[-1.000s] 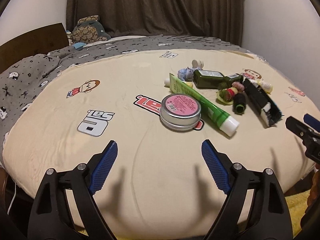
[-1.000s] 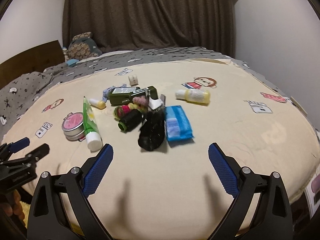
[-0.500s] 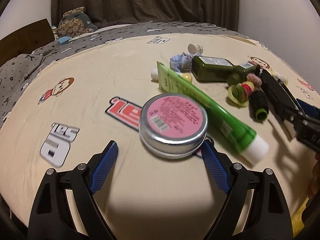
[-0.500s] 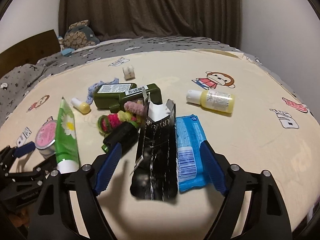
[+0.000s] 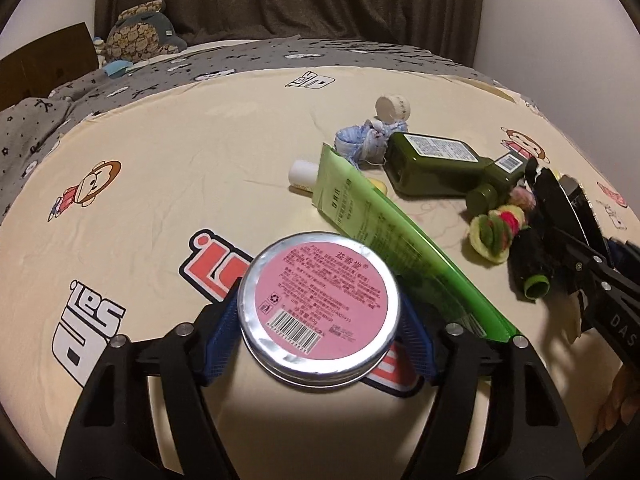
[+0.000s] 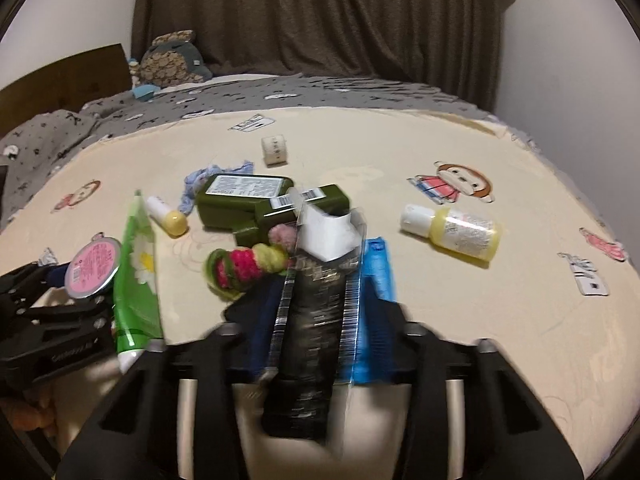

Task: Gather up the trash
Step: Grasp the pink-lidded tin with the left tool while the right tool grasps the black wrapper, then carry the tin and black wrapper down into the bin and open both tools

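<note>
Closing just now, left gripper jaws pinch the tin; right gripper jaws pinch the black packet.

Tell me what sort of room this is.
Most likely a bedroom. The clutter lies on a bed with a cream cartoon-print sheet and a grey patterned quilt; a stuffed toy rests by the wooden headboard, and a dark curtain hangs behind.

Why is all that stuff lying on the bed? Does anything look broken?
Odd, yes: a green tube, dark green bottles, a yellow bottle and hair ties lie scattered on the bedsheet. The black packet looks torn open at its top. Nothing has spilled.
</note>
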A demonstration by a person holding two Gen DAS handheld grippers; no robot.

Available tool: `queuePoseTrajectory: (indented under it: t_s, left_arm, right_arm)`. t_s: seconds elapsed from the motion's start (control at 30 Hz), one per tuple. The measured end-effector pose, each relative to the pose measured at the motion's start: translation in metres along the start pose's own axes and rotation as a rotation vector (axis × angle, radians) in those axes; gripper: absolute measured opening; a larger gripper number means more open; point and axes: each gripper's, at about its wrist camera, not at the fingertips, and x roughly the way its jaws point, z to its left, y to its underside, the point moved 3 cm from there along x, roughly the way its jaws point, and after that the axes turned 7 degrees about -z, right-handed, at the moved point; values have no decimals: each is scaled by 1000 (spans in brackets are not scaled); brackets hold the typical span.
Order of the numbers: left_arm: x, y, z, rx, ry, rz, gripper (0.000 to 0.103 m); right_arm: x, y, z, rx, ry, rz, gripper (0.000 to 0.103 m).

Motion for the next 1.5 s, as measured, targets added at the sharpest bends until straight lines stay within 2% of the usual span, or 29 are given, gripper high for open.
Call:
queuePoseTrajectory:
  t_s: [0.13, 0.23, 0.4, 0.53, 0.77, 0.93, 1.2, 1.5]
  left_arm:
    - [-6, 2, 0, 9, 3, -8, 67]
    - [-20, 3, 2, 2, -3, -33, 67]
    - [-62, -5, 3, 27, -32, -113, 67]
    - [-107, -10, -4, 51, -24, -179, 67]
    - [-170, 6, -8, 63, -19, -239, 67]
    - [-201, 37, -10, 70, 5, -246, 67]
    - [-220, 96, -29, 106, 68, -185, 67]
    - [-178, 178, -39, 119, 103, 36, 67]
  right_arm:
    - [-4, -2, -1, 2, -22, 4, 24]
    - [-18, -6, -3, 7, -34, -22, 23]
    - [-51, -20, -3, 5, -44, -82, 22]
    - [-85, -27, -4, -2, -57, -124, 22]
    - [-149, -6, 2, -70, -92, -148, 22]
    - [-191, 22, 5, -110, -105, -156, 23]
    - [-211, 76, 10, -106, -153, -78, 23]
    - [-176, 159, 25, -59, -219, 160, 23]
